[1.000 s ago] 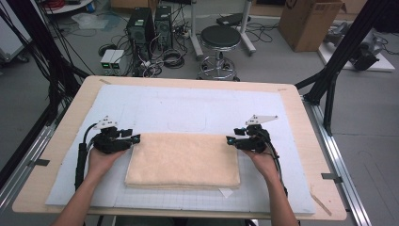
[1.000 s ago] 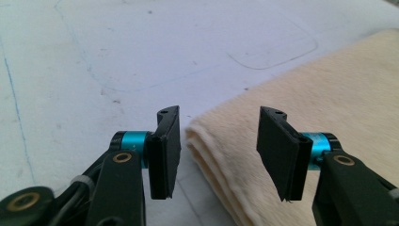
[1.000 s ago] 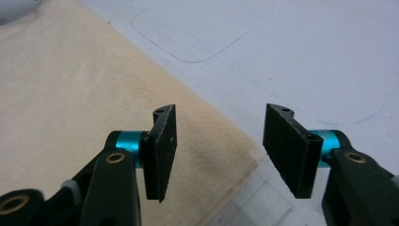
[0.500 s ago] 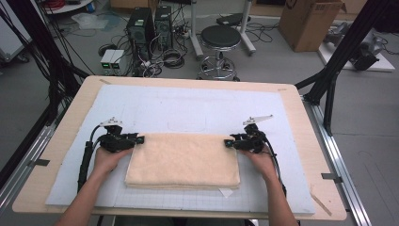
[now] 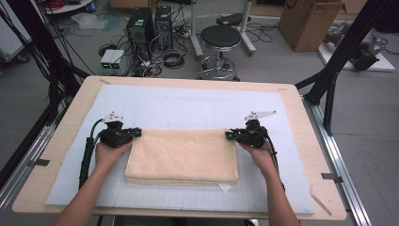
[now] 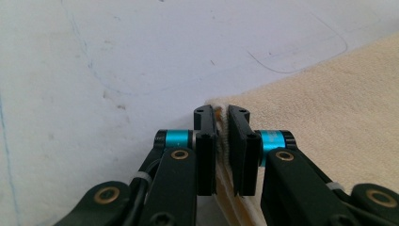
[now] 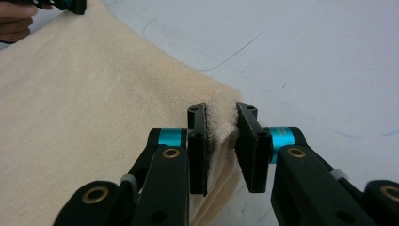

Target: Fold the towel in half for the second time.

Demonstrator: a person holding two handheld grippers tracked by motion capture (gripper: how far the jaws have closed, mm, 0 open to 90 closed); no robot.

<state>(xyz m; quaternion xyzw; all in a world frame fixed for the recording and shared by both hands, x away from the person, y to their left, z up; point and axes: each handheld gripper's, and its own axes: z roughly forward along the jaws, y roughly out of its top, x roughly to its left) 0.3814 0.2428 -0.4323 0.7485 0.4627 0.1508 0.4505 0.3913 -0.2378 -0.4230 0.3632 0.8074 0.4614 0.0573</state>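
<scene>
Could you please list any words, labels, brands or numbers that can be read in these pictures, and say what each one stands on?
No text can be read in any view.
Cardboard box on the floor: a dark mark near its top edge, too blurred to read.
White tag at the towel's near edge: too small to tell if it is printed.
Small white boxes on the floor: fronts too small to read.
White mat: only faint grid lines and pen strokes, no writing.

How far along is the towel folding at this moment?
Done: the towel already lies folded in layers on the white mat. In hand: the left hand-held gripper and right hand-held gripper have just been closing, each pinching a far corner of the towel. Left: probably lifting those corners and folding the far edge over toward the person; nothing is raised yet.
</scene>
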